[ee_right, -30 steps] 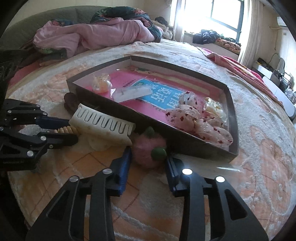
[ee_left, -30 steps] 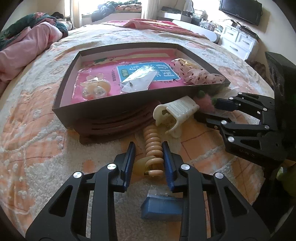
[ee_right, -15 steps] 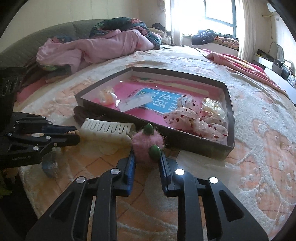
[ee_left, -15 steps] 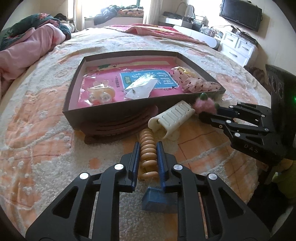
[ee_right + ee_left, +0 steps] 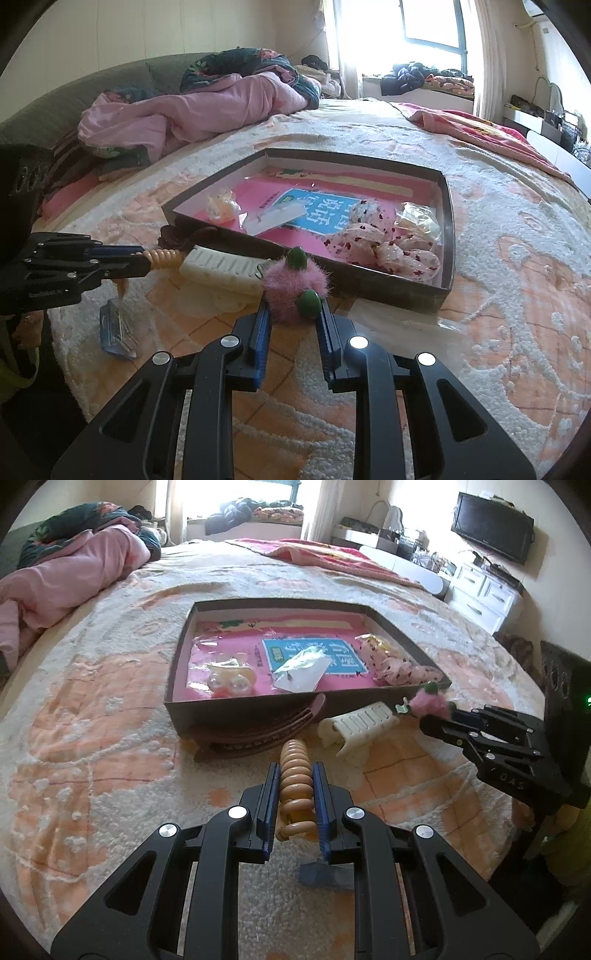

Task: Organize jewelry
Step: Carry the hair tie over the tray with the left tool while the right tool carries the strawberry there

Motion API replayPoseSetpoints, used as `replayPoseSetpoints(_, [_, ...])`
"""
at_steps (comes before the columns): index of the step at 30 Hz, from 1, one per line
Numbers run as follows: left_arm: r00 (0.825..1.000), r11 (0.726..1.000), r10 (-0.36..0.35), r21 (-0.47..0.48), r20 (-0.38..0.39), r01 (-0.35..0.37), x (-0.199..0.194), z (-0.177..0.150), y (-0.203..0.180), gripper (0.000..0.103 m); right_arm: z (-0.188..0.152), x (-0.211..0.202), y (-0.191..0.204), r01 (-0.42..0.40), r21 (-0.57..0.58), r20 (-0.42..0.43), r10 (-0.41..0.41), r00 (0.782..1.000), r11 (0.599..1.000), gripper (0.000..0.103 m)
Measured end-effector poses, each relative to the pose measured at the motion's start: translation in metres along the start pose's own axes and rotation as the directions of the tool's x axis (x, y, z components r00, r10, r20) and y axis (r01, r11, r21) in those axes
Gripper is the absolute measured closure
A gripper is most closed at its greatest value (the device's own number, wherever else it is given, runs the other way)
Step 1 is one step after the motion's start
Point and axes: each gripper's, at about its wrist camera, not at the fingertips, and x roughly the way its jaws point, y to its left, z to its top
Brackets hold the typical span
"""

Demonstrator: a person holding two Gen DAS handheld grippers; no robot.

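Holding entry, two grippers over a bed [image 5: 110, 709] covered in a peach and cream blanket.

Left gripper [image 5: 294, 775]: closed about as far as it goes, blue pads pressed on either side of a tan coiled hair tie [image 5: 293, 771]; the coil sticks out forward past the fingertips. Seen from the right wrist view, the same hair tie [image 5: 164, 255] juts from the pads clear of the blanket.

Right gripper [image 5: 291, 314]: nearly closed, pads clamped on a pink fuzzy hair bobble [image 5: 293, 286] with two green beads. From the left wrist view the bobble [image 5: 430, 701] sits at the fingertips, raised off the blanket.

Change from a second ago: both grippers stood wider around their items lying on the blanket and have closed on them; both items are now lifted.

Other stock:
- Dark shallow box [image 5: 258, 710], open, just beyond both grippers; inside, a pink and blue card, a pale hair clip in a bag [image 5: 231, 681], a clear packet [image 5: 301, 668], spotted scrunchies [image 5: 391, 664].
- White claw clip [image 5: 360, 725] on the blanket between the grippers, near the box front.
- Brown headbands [image 5: 258, 736] against the box's front wall.
- Blue packet [image 5: 116, 328] on the blanket below the left gripper.
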Motion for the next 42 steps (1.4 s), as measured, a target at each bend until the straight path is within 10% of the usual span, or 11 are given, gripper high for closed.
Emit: replayPoseSetpoints(42, [0.993,0.998,-0.051,0.047,0.111,0.046,0.024,0.069,-0.035,0.091,0.027,-0.015,-0.031,0.064,0.067,0.075,-0.069,0.995,0.996,0.081])
